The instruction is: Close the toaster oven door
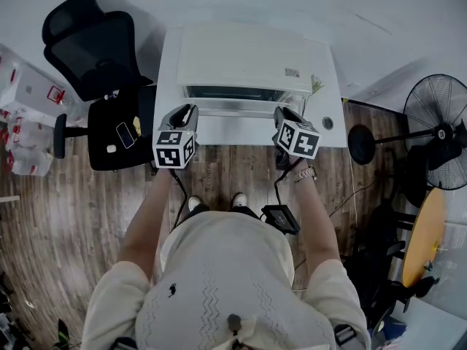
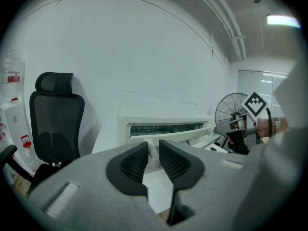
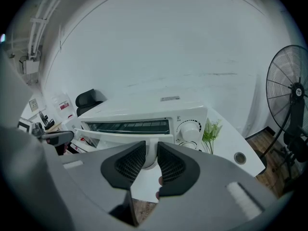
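Left gripper (image 2: 152,147) and right gripper (image 3: 151,147) clench the white door handle (image 3: 150,162) at 9 and 3 o'clock. The boxy white metal toaster oven (image 1: 252,57) has its glass-fronted door (image 1: 233,110) ajar, closing not yet done.

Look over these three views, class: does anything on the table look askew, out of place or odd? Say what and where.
The toaster oven's door hangs ajar, its top edge tilted outward, leaving a gap onto the rack. The left tongs and right tongs grip its handle. Nothing else stands out.
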### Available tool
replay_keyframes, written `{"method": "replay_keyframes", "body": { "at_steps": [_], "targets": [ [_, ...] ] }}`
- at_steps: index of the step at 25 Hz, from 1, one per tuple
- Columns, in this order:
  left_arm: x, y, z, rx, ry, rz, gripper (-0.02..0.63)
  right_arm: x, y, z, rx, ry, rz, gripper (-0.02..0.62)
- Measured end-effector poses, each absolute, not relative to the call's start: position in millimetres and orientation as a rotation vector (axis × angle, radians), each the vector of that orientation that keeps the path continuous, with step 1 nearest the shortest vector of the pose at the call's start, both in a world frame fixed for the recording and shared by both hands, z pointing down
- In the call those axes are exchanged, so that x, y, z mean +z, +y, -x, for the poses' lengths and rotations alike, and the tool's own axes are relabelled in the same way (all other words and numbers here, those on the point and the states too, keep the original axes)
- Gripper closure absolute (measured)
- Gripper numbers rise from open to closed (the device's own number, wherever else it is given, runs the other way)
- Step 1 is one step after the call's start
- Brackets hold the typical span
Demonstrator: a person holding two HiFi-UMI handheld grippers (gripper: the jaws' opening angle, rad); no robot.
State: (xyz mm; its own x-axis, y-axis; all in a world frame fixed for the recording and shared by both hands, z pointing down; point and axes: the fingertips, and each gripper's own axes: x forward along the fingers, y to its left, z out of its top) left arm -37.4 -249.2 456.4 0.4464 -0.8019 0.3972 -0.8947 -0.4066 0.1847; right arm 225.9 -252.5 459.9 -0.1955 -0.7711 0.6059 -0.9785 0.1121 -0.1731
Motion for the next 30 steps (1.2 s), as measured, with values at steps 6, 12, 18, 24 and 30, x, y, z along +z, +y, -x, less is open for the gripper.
{"method": "replay_keyframes", "body": {
  "at_steps": [6, 12, 18, 24, 30],
  "targets": [
    [454, -257, 37, 0.341, -1.445, -2.329, 0.534, 457, -261, -227, 0.782, -2.028, -1.713, 0.502],
    [451, -263, 37, 0.330, -1.445, -2.329, 0.535, 457, -267, -226, 0.796, -2.037, -1.713, 0.502],
    [450, -268, 38, 0.312, -1.445, -2.328, 0.535, 453, -272, -226, 0.777, -2.027, -1.717, 0.502],
    [448, -273, 37, 0.299, -1.452, -2.318, 0.535, 452, -277, -227, 0.742, -2.036, -1.709, 0.502],
    [446, -280, 38, 0.282, -1.463, -2.313, 0.537, 450, -284, -226, 0.765, -2.061, -1.707, 0.500]
  ]
}}
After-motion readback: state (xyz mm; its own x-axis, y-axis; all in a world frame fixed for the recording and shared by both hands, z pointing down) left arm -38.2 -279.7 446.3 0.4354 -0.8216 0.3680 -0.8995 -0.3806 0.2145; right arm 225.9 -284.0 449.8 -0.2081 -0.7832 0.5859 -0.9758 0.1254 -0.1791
